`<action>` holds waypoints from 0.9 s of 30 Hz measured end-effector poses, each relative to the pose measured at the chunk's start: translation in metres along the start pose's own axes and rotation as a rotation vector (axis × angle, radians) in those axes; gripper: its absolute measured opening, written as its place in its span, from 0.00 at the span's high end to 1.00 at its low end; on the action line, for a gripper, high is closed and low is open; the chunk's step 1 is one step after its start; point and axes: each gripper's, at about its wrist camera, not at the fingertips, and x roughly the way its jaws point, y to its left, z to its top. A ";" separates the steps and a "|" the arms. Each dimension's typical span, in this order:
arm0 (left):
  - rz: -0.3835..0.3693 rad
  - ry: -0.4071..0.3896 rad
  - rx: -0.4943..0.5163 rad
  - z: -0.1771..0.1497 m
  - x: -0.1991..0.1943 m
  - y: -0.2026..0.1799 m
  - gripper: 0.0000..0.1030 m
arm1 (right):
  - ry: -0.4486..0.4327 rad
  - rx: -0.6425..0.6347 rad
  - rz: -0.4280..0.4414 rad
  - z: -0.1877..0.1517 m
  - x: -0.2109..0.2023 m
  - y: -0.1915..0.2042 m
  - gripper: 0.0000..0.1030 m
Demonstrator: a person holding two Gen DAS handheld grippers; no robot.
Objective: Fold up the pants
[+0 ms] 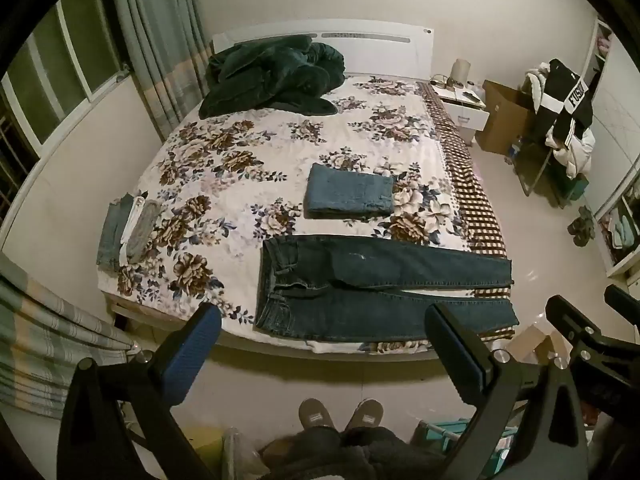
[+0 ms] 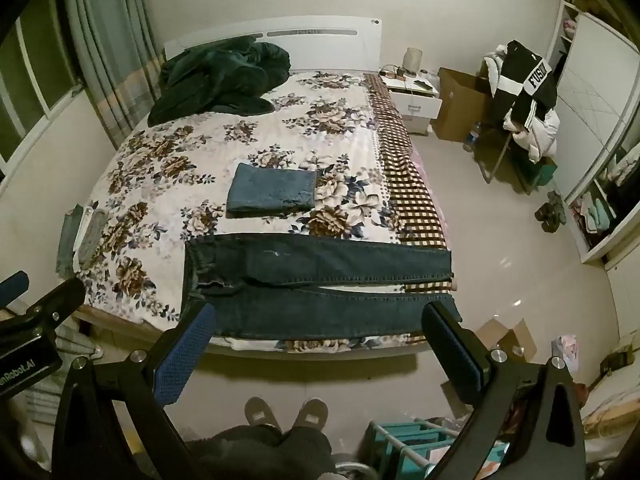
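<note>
On the floral quilt (image 1: pixel 224 184), dark denim pants (image 1: pixel 360 284) lie flat; both grippers (image 1: pixel 324 352) (image 2: pixel 320 348) spread, empty.

Floral bedspread (image 1: pixel 248 168); dark green blanket (image 1: pixel 272 76) heaped by headboard; white nightstand (image 1: pixel 468 114); cardboard box (image 1: pixel 504 116); chair, apparently, under piled jackets (image 1: pixel 568 116).

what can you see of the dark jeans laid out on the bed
The dark jeans are deep indigo denim, spread flat and unfolded along the near edge of the floral bedspread. The waistband lies to the left, both legs run right, slightly parted, hems reaching the checked blanket at the bed's side. A small pale mark shows on the far leg's thigh. Only the bedding touches them; neither gripper does. The folded lighter jeans lie just beyond, apart.
</note>
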 end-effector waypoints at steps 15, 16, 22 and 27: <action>0.001 -0.008 0.006 0.011 -0.007 -0.003 0.00 | -0.001 0.002 0.001 0.000 -0.001 0.000 0.00; 0.001 -0.008 0.006 0.012 -0.007 -0.003 0.00 | -0.001 0.002 0.003 0.000 -0.001 0.000 0.00; 0.006 -0.012 0.006 0.013 -0.008 -0.005 0.00 | -0.001 0.001 0.007 0.000 -0.001 0.000 0.00; 0.006 -0.014 0.005 0.012 -0.008 -0.004 0.00 | 0.000 0.001 0.007 0.000 -0.001 0.000 0.00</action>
